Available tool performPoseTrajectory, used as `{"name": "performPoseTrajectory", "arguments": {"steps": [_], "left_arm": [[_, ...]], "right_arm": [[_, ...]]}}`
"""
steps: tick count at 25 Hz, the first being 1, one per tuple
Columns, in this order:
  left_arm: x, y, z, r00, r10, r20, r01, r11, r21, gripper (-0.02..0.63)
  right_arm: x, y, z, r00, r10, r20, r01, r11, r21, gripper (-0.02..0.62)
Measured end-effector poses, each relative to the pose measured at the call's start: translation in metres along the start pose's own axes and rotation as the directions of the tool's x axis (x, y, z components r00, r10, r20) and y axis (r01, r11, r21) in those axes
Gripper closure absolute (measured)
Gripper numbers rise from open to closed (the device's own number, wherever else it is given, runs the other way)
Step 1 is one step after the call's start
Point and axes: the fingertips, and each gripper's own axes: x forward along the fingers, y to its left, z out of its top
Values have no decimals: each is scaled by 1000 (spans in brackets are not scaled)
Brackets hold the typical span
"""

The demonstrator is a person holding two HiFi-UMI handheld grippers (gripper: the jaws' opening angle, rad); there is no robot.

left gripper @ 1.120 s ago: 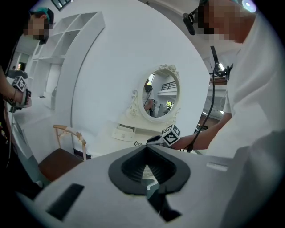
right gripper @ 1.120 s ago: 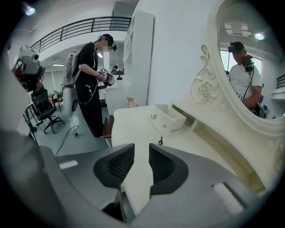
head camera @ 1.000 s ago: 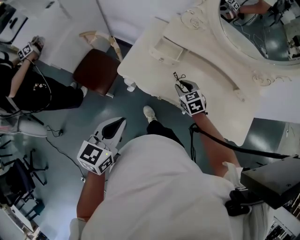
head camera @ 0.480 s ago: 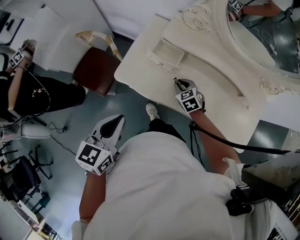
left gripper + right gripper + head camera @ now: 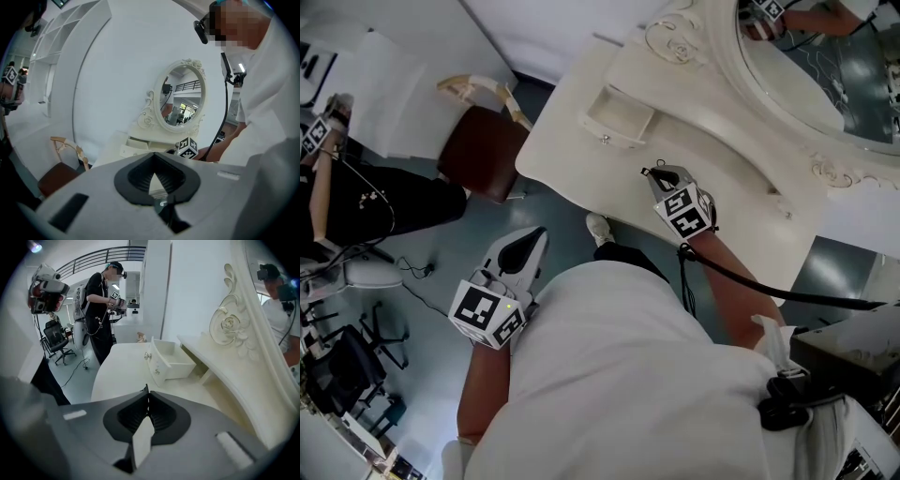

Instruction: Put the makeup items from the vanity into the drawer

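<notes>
Right at the tips of the right gripper's (image 5: 148,399) jaws, a thin dark makeup item (image 5: 648,172) is pinched; the jaws have just been closing on it and stand almost together. Ahead of them, the drawer (image 5: 161,369) stands open on the vanity (image 5: 117,371). The left gripper's (image 5: 154,174) jaws meet, holding nothing.

walls (image 5: 544,28): plain white | floor (image 5: 422,300): smooth grey-blue | furniture: cream carved desk (image 5: 572,150) with an ornate oval mirror (image 5: 834,56) against the wall, a wooden chair (image 5: 476,152) with a brown seat just beside it, a black office chair (image 5: 57,339) well apart | light: bright and even
</notes>
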Motion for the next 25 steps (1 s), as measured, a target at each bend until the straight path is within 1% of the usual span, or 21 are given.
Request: {"name": "performPoseTrajectory", "arguments": {"steps": [4, 8, 11, 14, 18, 25], "left_arm": [[6, -2, 6, 1000, -7, 8, 7, 1000, 7, 609], [7, -1, 9, 1000, 4, 23, -5, 1000, 7, 609], [5, 2, 12, 999, 20, 36, -20, 1000, 4, 609], [-1, 8, 13, 998, 47, 48, -46, 999, -3, 609], [-12, 18, 15, 994, 92, 65, -91, 996, -14, 609], [-28, 36, 11, 982, 174, 80, -170, 984, -50, 609]], "right_arm": [[-19, -6, 20, 999, 30, 33, -29, 999, -25, 581], [-30, -12, 54, 994, 57, 93, -53, 998, -44, 581], [-29, -18, 82, 988, 83, 133, -76, 996, -53, 581], [-17, -25, 105, 983, 101, 153, -90, 993, -77, 581], [8, -35, 127, 981, 120, 154, -105, 989, -103, 581], [54, -46, 140, 980, 163, 114, -150, 982, -115, 581]]}}
